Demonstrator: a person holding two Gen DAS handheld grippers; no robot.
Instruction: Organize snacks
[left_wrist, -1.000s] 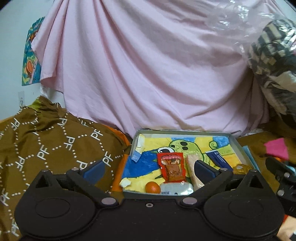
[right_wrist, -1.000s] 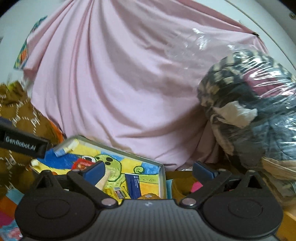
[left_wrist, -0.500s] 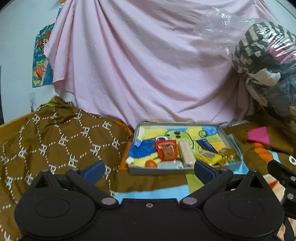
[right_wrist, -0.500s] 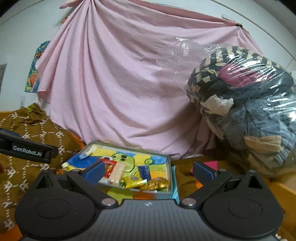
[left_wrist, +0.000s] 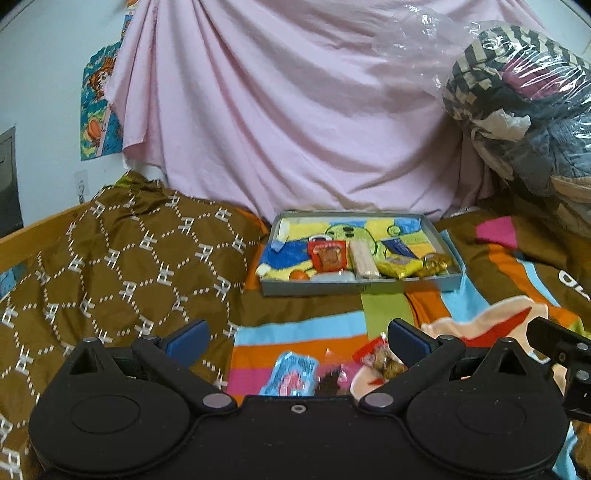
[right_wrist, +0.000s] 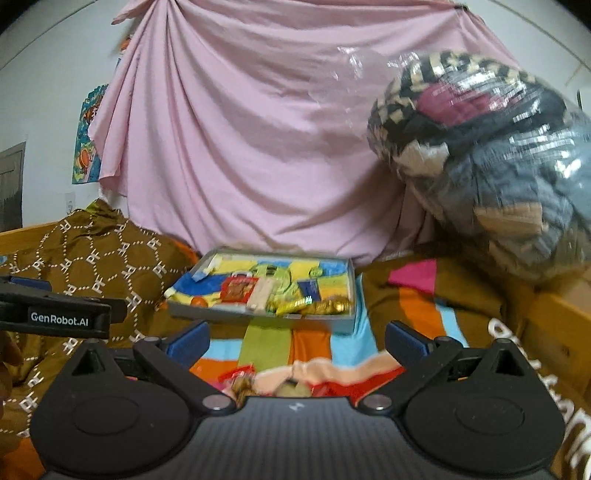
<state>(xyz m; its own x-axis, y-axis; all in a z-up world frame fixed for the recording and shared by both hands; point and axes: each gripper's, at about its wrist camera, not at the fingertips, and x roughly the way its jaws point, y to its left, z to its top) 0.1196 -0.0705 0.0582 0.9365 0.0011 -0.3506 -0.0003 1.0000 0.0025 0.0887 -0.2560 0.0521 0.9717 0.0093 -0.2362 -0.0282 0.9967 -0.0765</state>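
A grey tray (left_wrist: 360, 287) with a cartoon lining lies on the bed and holds several snacks: a red packet (left_wrist: 328, 254), a pale wafer bar (left_wrist: 362, 259), a yellow packet (left_wrist: 399, 266), gold sweets (left_wrist: 436, 263) and an orange sweet (left_wrist: 298, 275). The tray also shows in the right wrist view (right_wrist: 258, 319). Loose snacks lie just in front of my left gripper (left_wrist: 297, 338): a light blue packet (left_wrist: 291, 376) and a red packet (left_wrist: 376, 358). My left gripper is open and empty. My right gripper (right_wrist: 297, 338) is open and empty above a red wrapper (right_wrist: 236, 374).
A colourful striped blanket (left_wrist: 424, 317) covers the bed, with a brown patterned cloth (left_wrist: 110, 258) heaped at left. A pink sheet (left_wrist: 295, 110) hangs behind. A plastic bag of clothes (right_wrist: 480, 166) bulges at right. A wooden bed rail (right_wrist: 554, 317) runs along the right.
Both grippers have pulled back from the tray, which now sits farther off. Loose snacks on the blanket have come into view near the fingers. Both stay open.
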